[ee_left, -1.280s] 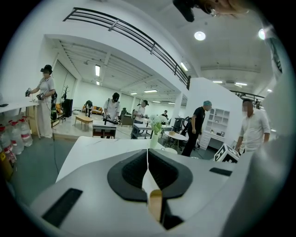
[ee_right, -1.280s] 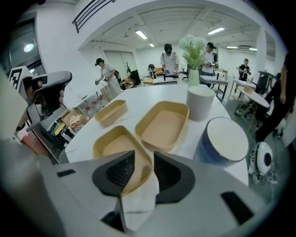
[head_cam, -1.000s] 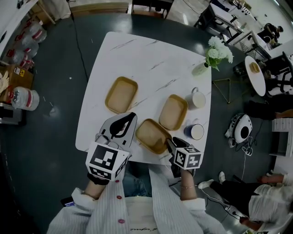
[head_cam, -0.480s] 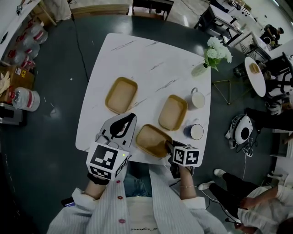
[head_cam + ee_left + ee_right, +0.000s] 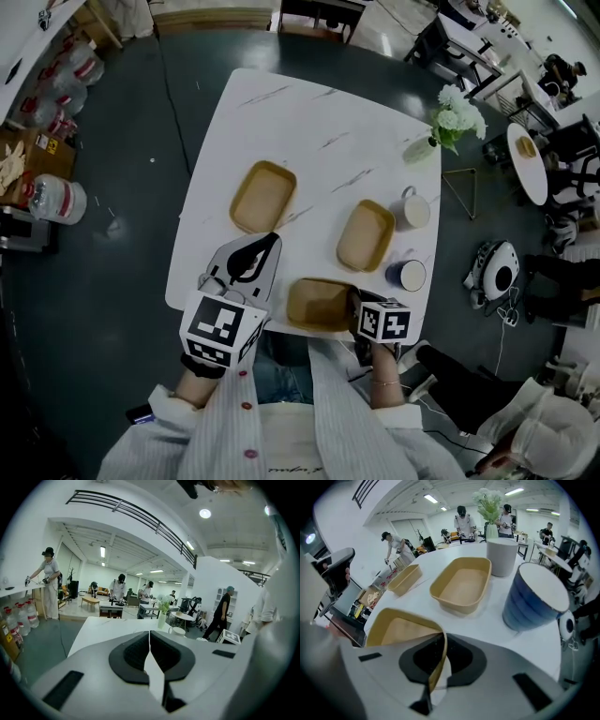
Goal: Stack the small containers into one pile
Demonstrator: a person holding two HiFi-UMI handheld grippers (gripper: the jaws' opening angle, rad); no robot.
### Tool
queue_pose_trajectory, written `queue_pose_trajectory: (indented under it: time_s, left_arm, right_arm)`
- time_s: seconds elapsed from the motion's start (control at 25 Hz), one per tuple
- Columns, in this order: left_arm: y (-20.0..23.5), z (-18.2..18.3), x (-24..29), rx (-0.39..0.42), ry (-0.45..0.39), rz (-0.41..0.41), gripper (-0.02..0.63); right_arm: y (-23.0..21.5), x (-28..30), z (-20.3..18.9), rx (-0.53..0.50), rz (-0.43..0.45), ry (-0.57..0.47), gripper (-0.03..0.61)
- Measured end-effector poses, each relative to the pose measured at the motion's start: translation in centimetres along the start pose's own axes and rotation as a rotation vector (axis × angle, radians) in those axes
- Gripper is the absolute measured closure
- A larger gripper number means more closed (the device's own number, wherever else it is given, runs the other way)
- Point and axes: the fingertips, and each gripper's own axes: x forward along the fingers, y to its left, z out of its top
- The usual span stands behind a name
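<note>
Right gripper (image 5: pixel 436 667): jaws have just been closing and are now clamped on the end rim of the near container (image 5: pixel 317 304), which extends to that gripper's left at the desk (image 5: pixel 281 122) edge. Middle container (image 5: pixel 461 585) lies straight ahead, long axis running away from the gripper. Far container (image 5: pixel 262 196) is ahead-left. Left gripper (image 5: pixel 267 240): jaws together, empty, beside the near container's other end. Right hand is nearer, so the likely next move is to lift and carry forward.

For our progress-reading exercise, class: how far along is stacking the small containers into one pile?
Done: nothing yet; the three containers sit apart on the table. In hand: the right gripper has just been closing its jaws on the rim of the nearest container. Left: nest it, the far-right container and the far-left container into one pile.
</note>
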Motion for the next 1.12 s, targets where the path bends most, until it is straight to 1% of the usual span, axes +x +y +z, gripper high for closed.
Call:
queue_pose_trajectory:
  time_s: [0.28,0.52,0.84,1.12]
  left_arm:
    - [2.4,0.6,-0.7,-0.007,-0.003,0.012,0.592]
    - [5.0,1.1,-1.5,-0.010,-0.006,0.032,0.592]
    - [7.9,1.1,-2.2,-0.026,0.000,0.036,0.592]
    - [10.1,0.3,-2.1,-0.037,0.032,0.027,0.592]
  right_arm:
    - [2.6,-0.1,2.7,-0.028,0.017,-0.020,0.557]
    - [5.5,-0.5,5.5,-0.074,0.039,-0.045,0.557]
    - [9.4,-0.1,10.2,-0.159,0.068,-0.070,0.557]
    - [12.1,0.8,14.7,-0.257,0.084,-0.069,0.557]
